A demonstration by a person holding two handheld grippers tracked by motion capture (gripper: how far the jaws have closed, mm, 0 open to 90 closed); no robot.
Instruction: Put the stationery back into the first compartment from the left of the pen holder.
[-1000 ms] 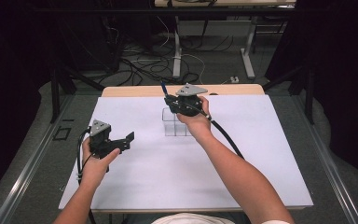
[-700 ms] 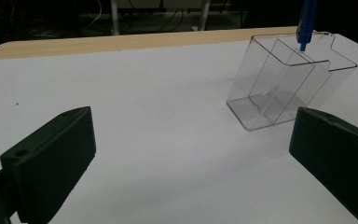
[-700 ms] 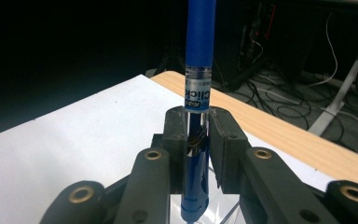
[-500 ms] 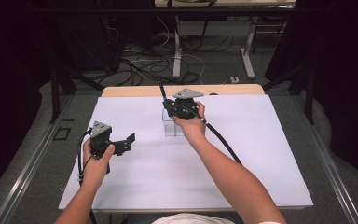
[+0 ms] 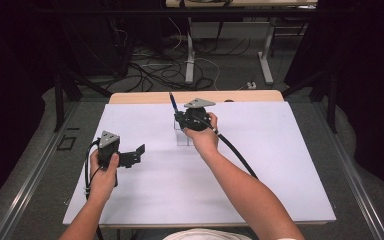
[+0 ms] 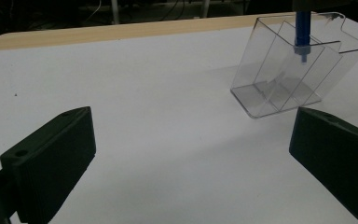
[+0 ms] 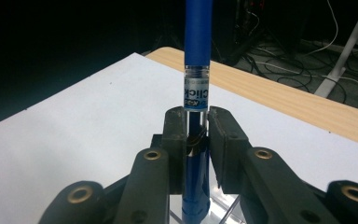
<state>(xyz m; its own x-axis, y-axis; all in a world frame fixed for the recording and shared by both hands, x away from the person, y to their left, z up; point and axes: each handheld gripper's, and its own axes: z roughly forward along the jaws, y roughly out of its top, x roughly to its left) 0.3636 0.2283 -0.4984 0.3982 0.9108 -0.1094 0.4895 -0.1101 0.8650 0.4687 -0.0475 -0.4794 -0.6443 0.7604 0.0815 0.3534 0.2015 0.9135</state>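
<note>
Jaws of the right gripper (image 7: 198,128) clenched on the blue pen (image 7: 197,56) should lower it upright into the clear holder (image 6: 292,70), near the desk's far edge.

white table (image 5: 260,190), clear holder (image 6: 286,70) on it

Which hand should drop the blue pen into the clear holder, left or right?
Right. The right tool is already shut on the blue pen, held upright above the clear holder. The left tool sits open and apart from it, holding nothing.
</note>
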